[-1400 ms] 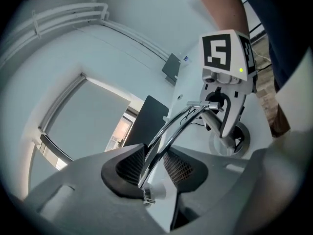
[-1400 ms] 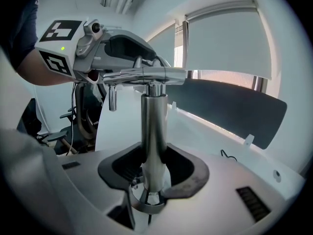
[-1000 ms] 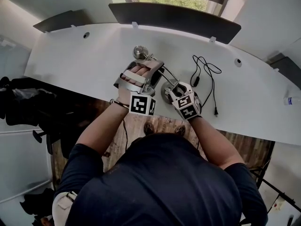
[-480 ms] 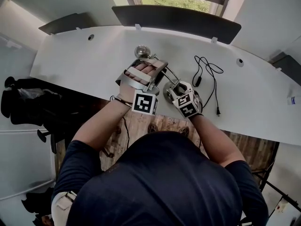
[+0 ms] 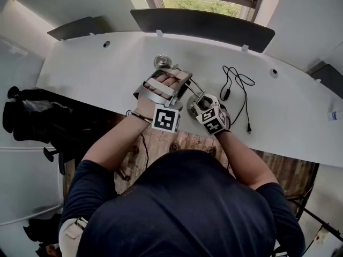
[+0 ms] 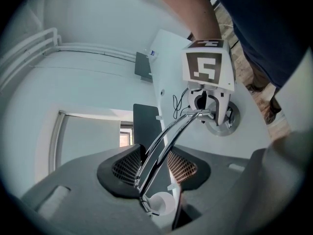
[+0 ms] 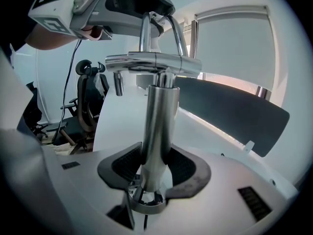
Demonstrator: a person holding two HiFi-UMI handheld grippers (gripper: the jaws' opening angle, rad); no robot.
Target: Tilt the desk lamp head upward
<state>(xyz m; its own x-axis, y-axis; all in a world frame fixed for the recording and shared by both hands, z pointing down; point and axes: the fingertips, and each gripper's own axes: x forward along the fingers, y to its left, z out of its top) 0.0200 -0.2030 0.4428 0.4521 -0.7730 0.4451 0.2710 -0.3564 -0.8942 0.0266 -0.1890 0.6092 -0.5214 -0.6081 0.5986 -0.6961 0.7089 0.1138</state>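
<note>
as the left gripper's (image 6: pixel 155 166) fingers (image 6: pixel 124 166) open, the lamp arm (image 6: pixel 168 133) between seems loose.

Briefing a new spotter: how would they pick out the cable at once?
Start at the white desk under the window. Right of the chrome lamp lies the cable. It is thin, black and loosely looped, unlike the shiny lamp beside it.

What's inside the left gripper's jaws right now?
The lamp arm's twin chrome rods run between the left gripper's opening jaws, pads not pressing them. Part of the white lamp head shows below; the rest is covered by the gripper body.
</note>
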